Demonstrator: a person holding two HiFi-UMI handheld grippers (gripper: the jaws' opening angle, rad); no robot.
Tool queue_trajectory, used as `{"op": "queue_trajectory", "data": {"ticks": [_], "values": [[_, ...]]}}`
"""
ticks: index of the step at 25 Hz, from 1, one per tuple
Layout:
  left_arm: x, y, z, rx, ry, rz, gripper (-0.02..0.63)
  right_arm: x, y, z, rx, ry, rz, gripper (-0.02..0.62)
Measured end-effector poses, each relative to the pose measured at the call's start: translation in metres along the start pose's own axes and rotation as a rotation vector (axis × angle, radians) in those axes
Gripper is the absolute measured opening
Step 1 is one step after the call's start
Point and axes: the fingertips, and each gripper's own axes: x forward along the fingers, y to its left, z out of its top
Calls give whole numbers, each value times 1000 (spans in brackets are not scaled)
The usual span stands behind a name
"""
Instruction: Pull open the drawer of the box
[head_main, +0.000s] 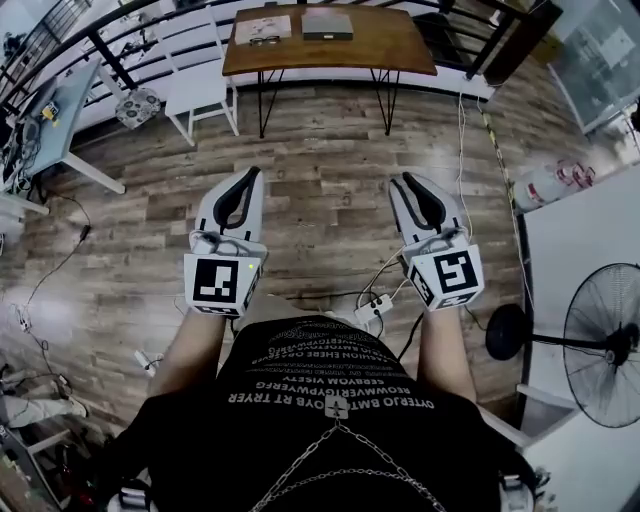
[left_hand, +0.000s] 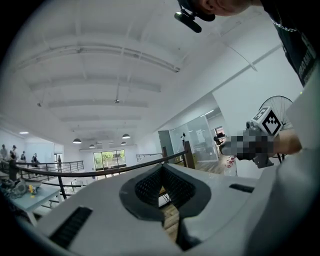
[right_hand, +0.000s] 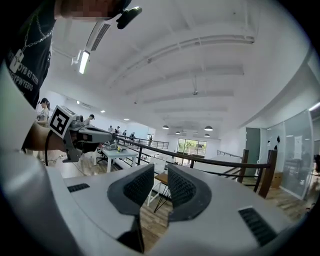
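An open-plan lab or studio space on an upper level is shown. A wood-plank floor (head_main: 330, 170) is trailed with leads and a power strip (head_main: 374, 306). A wooden table (head_main: 330, 50) is set by a black railing (right_hand: 208, 160). A cluttered workbench (right_hand: 117, 151) is attended by people. Glass-walled rooms (left_hand: 192, 137) and pendant lamps (left_hand: 77, 141) are seen beyond.

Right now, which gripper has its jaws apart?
The right gripper: a clear gap separates its pads, whereas the left gripper has its tips touching.
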Motion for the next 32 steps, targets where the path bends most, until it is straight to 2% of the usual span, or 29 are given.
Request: {"op": "queue_trajectory", "data": {"ticks": [5, 13, 18, 24, 32], "values": [[3, 7, 2, 22, 14, 50, 5, 1, -9, -7, 33, 7, 4, 112], [32, 16, -23, 27, 58, 13, 5, 35, -17, -22, 75, 24, 36, 117], [78, 39, -36, 24, 66, -17, 5, 82, -35, -26, 75, 35, 28, 117], [139, 80, -35, 32, 24, -53, 5, 149, -49, -28, 91, 51, 37, 117], [205, 143, -59, 24, 49, -81, 5, 239, -66, -30, 108, 75, 40, 117]]}}
